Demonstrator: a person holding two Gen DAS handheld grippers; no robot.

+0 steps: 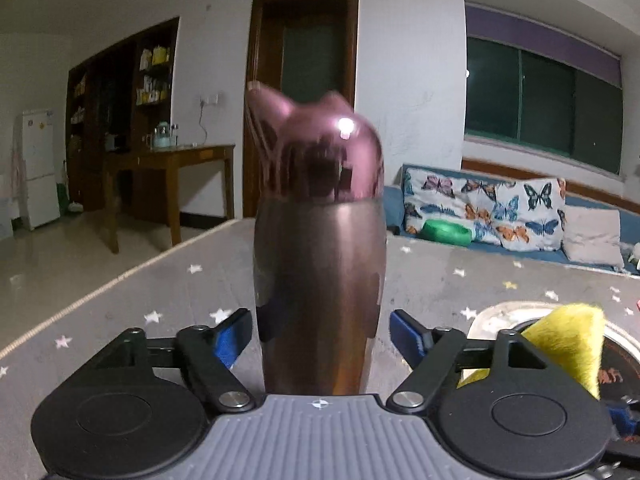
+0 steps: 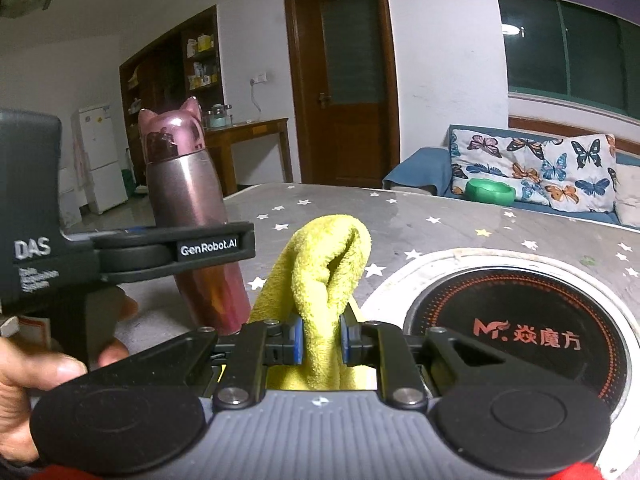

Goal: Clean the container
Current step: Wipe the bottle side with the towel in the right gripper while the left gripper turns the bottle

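The bottle (image 1: 320, 264) stands upright on the table (image 1: 120, 304), between the left gripper (image 1: 320, 332)'s spread jaws, pads not yet touching. At three o'clock, the right gripper (image 2: 320, 340) pinches a yellow cloth (image 2: 324, 272). This looks like the securing step; next, close on the bottle, then wipe.

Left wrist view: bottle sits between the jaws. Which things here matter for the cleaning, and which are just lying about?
For the job:
- pink bottle with cat-ear lid
- yellow cloth, clamped in right gripper
- left gripper, jaws either side of the bottle, not touching

Lying about:
- built-in hob
- green bowl
- butterfly cushion
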